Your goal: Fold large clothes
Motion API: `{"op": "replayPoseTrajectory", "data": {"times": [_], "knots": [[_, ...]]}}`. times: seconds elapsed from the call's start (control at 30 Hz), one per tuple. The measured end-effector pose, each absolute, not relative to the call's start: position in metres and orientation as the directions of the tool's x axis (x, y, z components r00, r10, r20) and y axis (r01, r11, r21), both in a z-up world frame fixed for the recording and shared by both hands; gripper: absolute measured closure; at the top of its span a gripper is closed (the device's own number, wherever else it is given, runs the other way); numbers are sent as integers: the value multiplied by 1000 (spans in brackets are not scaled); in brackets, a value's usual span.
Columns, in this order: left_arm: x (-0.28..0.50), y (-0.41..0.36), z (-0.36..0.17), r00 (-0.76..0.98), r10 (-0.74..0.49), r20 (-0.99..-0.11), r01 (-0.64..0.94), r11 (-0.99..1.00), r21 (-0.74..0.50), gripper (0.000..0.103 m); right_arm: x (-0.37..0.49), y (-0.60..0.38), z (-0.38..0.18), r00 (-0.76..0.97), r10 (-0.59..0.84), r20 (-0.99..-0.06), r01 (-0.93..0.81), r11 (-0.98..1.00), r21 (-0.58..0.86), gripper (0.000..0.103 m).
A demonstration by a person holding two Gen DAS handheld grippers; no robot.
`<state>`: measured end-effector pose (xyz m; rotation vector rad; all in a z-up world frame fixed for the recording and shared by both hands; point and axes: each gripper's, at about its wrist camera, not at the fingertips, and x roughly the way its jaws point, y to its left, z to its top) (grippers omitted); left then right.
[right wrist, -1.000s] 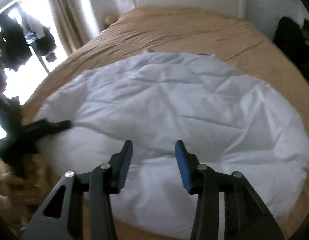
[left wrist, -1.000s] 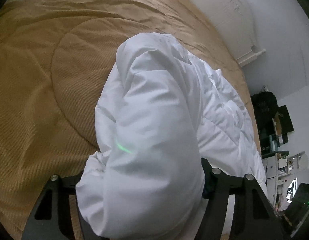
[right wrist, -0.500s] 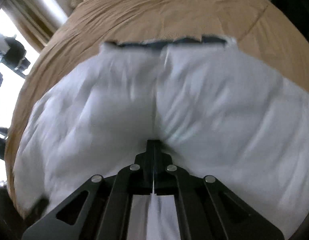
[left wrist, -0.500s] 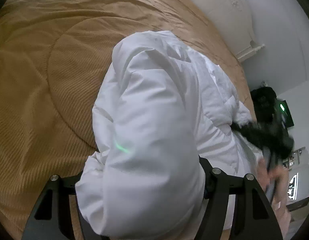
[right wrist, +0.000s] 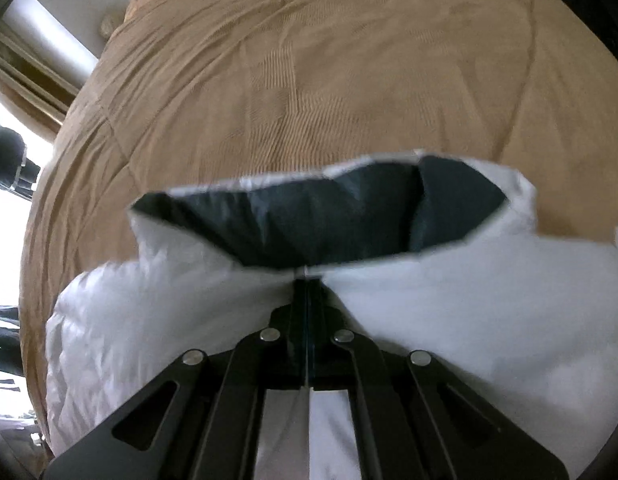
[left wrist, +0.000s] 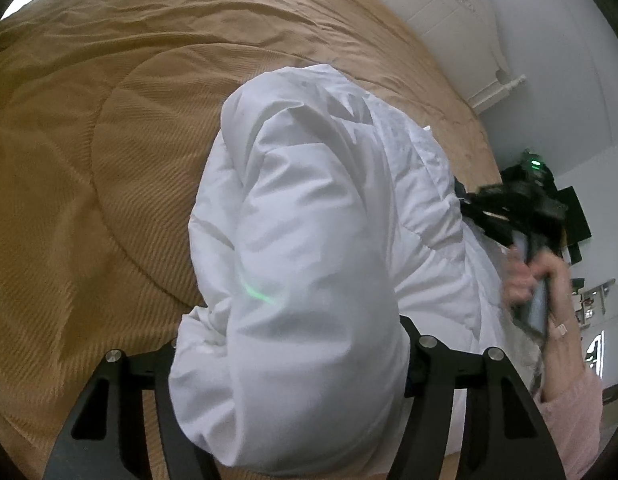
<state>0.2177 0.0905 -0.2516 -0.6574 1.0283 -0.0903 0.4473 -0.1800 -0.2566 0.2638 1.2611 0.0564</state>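
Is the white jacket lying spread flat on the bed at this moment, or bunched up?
Bunched up. The white jacket bulges in a thick roll between the left tool's fingers, and the right tool pinches its edge.

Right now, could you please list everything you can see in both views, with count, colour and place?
puffy jacket: one, white with dark lining, lying on the bed, bunched
bedcover: one, tan, spread over the bed under the jacket
headboard: one, white, at the far end of the bed
curtain: one, pale, beside the window, far left
left hand-held gripper: one, black, jaws wide around a thick fold of the jacket
right hand-held gripper: one, black, shut on the jacket's edge
right hand: one, pink sleeve, holding the right tool
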Motion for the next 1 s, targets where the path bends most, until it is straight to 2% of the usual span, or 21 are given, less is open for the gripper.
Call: {"op": "replayPoseTrajectory", "data": {"times": [0.1,0.33,0.5,0.73,0.9,1.0], "knots": [[218,90,-251,531,-359,-767,-228,811,-538,39,394,-179,-239,301,229,-926,68,963,260,99],[212,87,-248,539,-357,-763,-213,818,-534,40,253,-178,-231,213,272,-938,43,957,287,100],[212,87,-249,540,-357,-762,-212,818,-534,40,193,-177,-222,125,325,-937,12,944,329,100],[211,91,-240,542,-406,-735,-172,803,-571,40,194,-170,-272,132,252,-959,-39,968,249,103],[211,98,-237,541,-417,-730,-184,789,-586,41,188,-169,-270,143,224,-964,-61,974,218,103],[208,101,-230,553,-408,-726,-180,792,-583,41,205,-168,-263,104,243,-964,-10,970,243,103]]}}
